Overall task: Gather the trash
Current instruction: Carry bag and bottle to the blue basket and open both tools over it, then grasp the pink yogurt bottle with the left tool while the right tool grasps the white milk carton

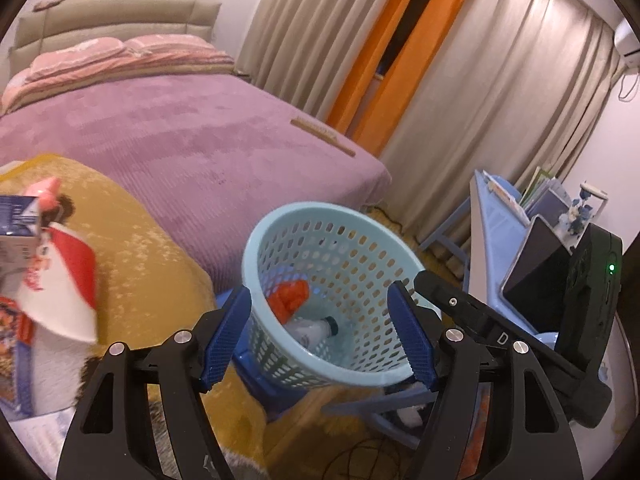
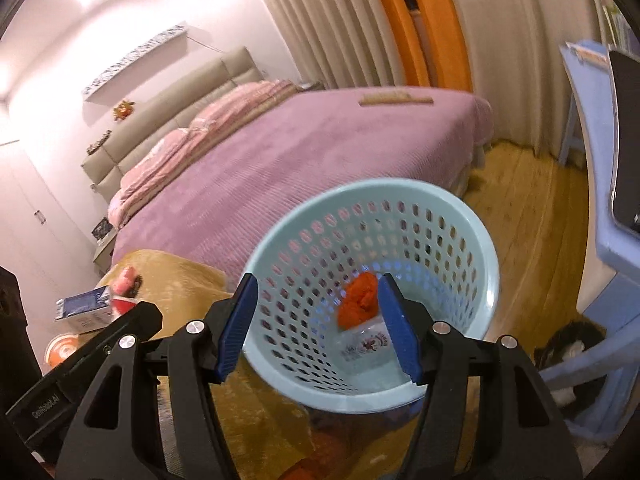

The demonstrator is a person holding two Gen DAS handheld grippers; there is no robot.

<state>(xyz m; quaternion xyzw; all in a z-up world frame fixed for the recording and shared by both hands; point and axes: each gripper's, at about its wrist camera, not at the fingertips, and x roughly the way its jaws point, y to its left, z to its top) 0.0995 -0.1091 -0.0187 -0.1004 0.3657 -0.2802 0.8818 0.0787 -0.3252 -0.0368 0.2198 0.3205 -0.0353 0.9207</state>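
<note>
Pale-blue perforated basket (image 1: 340, 236) – orange wad (image 1: 289, 300), bottle (image 1: 314, 329) inside.

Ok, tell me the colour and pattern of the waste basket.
Pale blue basket, its wall perforated with rows of small holes. The right wrist view shows it best.

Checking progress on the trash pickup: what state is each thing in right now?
Basket: upright, holds trash.
Orange wrapper: inside basket.
Plastic bottle: lying inside basket.
Left tongs: open, empty.
Right tongs: open, empty.
Carton: outside the basket.
</note>
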